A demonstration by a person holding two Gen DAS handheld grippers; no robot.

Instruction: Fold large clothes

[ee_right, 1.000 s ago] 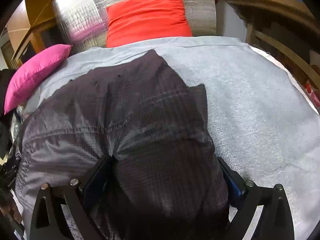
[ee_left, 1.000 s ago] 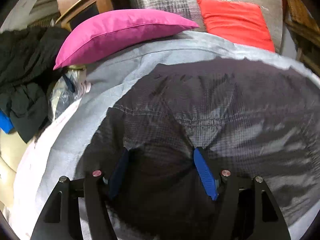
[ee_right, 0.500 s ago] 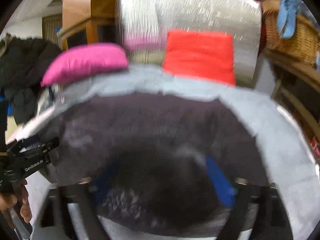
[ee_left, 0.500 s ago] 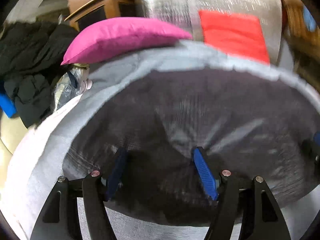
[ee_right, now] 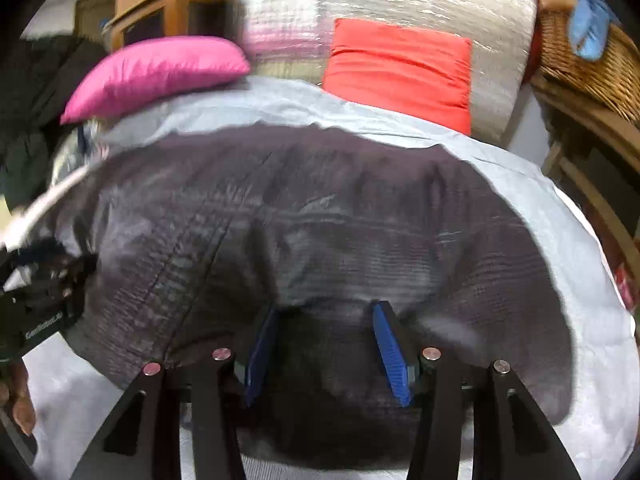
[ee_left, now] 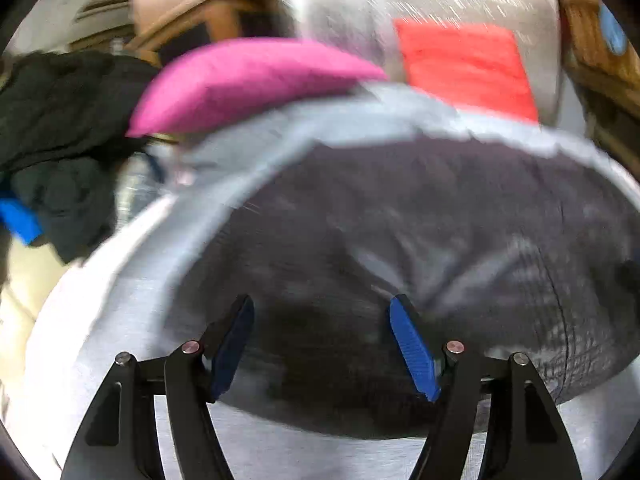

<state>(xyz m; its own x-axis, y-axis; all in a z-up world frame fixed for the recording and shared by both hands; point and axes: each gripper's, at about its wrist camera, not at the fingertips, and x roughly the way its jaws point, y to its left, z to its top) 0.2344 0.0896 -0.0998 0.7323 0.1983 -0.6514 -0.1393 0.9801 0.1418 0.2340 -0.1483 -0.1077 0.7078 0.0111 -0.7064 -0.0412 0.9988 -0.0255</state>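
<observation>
A large dark grey checked garment (ee_left: 420, 232) lies spread on the light grey cover of a bed (ee_left: 120, 288); it also shows in the right wrist view (ee_right: 320, 216). My left gripper (ee_left: 322, 312) has its blue pads apart, with the garment's near edge bunched between them. My right gripper (ee_right: 326, 316) also has its pads apart, closer together, around a fold at the near edge. Whether either grips the cloth is unclear. The left gripper's body (ee_right: 36, 312) shows at the left edge of the right wrist view.
A pink pillow (ee_right: 156, 72) and a red cushion (ee_right: 400, 72) lie at the bed's far end against a silver padded headboard (ee_right: 400, 8). A black clothes heap (ee_left: 52, 128) lies left of the bed. A wicker basket (ee_right: 592, 64) and wooden frame stand right.
Both grippers have pulled back toward the near edge of the bed and the garment's near part has come with them. The right gripper's pads stand closer together than a second ago.
</observation>
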